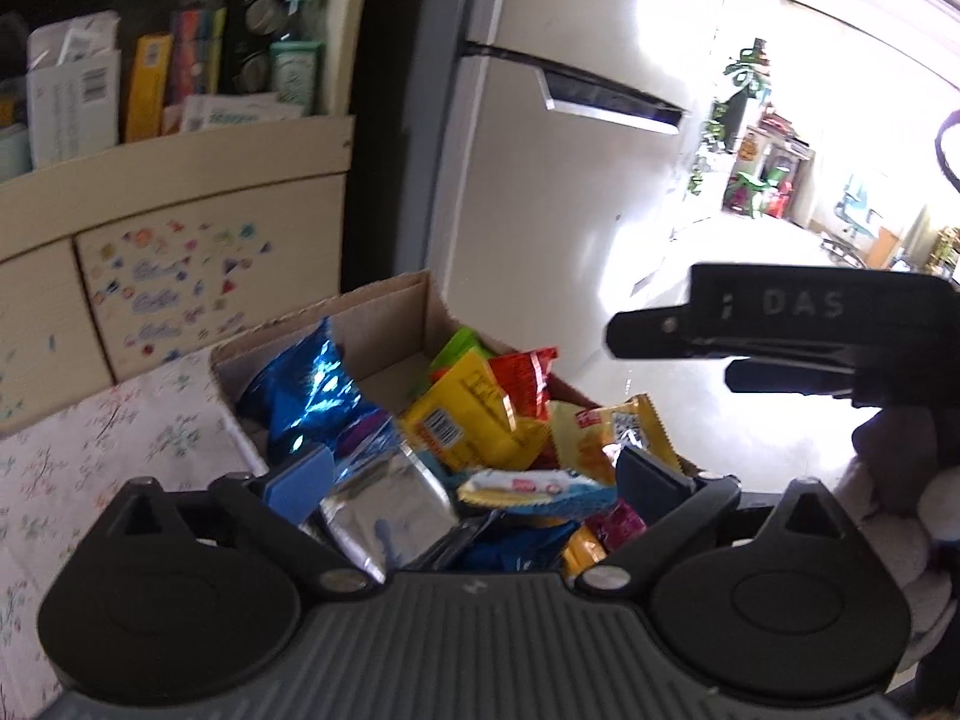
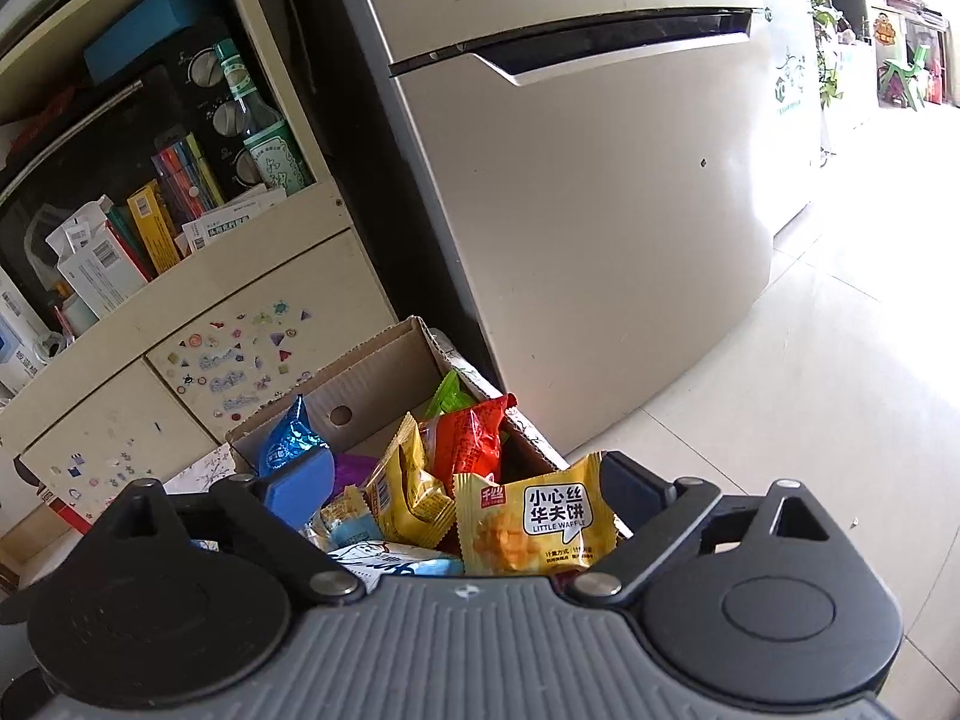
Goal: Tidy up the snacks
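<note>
Left wrist view: left tool (image 1: 474,471) spread wide, blue pads either side of the snack heap, nothing pinched. A silver packet (image 1: 384,498) and a white-and-blue bar (image 1: 528,489) lie between the fingers, but the pads press on neither. Right wrist view: right tool (image 2: 465,489) likewise spread, empty, with the waffle packet (image 2: 537,519) lying between its fingers and the right pad just beside the packet's edge; no grip shows.

Both tools hang over the near end of the box (image 2: 372,372), a cardboard carton with open flaps. Box sits on a floral-clothed counter (image 1: 90,450), near its far right corner. Inside: blue foil bag (image 1: 312,396) at the left wall, yellow packets (image 1: 468,420) mid-heap, red packet (image 2: 468,441) and green packet (image 2: 453,393) toward the far right corner. All snacks in view are in the box, piled loose, not sorted. None seen on the cloth.

Beyond: sticker-covered cabinet (image 2: 240,360) with shelf clutter behind, fridge (image 2: 600,210) to the right, tiled floor (image 2: 840,360).

Judgement: packing step, between picks, both tools free. Next move calls for either fetching further snacks from outside these views, or tidying the heap. Foil wrappers will likely slip and crumple, so pinch a flat sealed edge, one packet at a time, keeping the two tools clear of each other over the narrow box.
</note>
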